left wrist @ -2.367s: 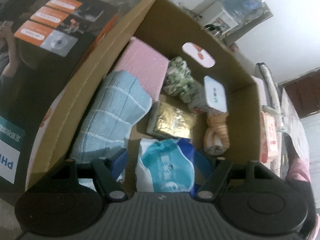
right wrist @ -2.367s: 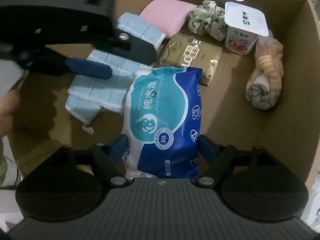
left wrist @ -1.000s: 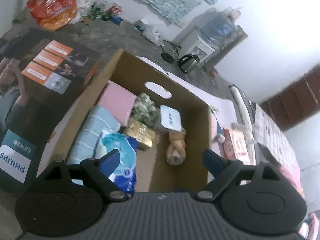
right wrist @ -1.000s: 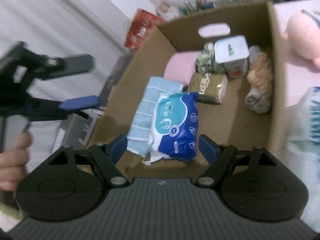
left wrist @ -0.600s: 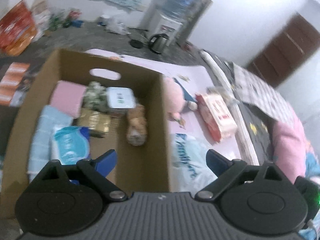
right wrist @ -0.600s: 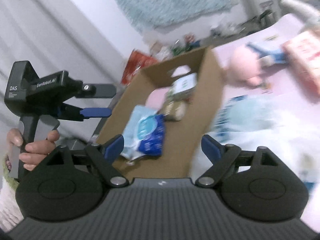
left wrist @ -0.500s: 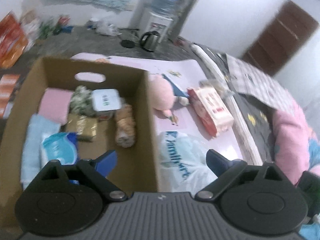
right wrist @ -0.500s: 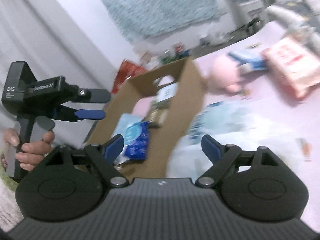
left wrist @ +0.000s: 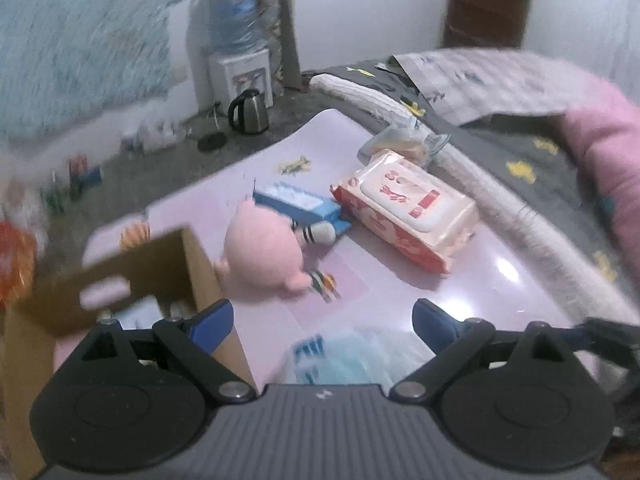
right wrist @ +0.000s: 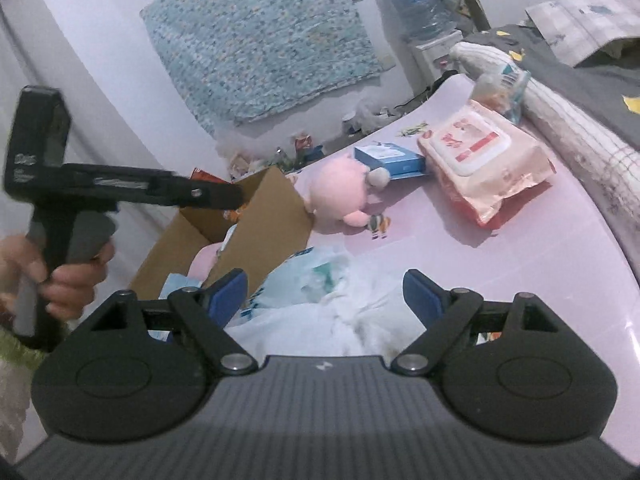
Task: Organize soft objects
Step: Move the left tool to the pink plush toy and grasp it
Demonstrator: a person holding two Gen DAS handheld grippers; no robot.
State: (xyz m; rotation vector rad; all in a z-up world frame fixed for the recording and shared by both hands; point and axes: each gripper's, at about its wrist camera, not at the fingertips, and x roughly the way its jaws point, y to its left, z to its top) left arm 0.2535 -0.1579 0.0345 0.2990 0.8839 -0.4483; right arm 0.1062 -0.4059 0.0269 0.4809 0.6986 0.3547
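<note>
My left gripper (left wrist: pixel 323 322) is open and empty, hovering over a crumpled white and blue plastic bag (left wrist: pixel 340 356) next to the cardboard box (left wrist: pixel 160 264). My right gripper (right wrist: pixel 324 290) is open too, just above the same bag (right wrist: pixel 320 280), with nothing pinched. Beyond it on the pink table (left wrist: pixel 480 280) lie a pink plush toy (left wrist: pixel 264 252) (right wrist: pixel 340 192), a small blue box (left wrist: pixel 298 202) (right wrist: pixel 390 158) and a pink wet-wipes pack (left wrist: pixel 404 216) (right wrist: pixel 484 160). A hand (right wrist: pixel 72 280) holds the left tool above the cardboard box (right wrist: pixel 272 220).
A clear snack bag (left wrist: pixel 396 140) lies at the table's far edge. A white striped roll (left wrist: pixel 500 200) and a bed with a pink pillow (left wrist: pixel 600 140) border the right. A kettle (left wrist: pixel 248 114) and water dispenser (left wrist: pixel 240 56) stand on the floor behind.
Both grippers came up out of the cardboard box and swung right over the pink table. The blue wipes pack stayed in the box. The left gripper rolled level.
</note>
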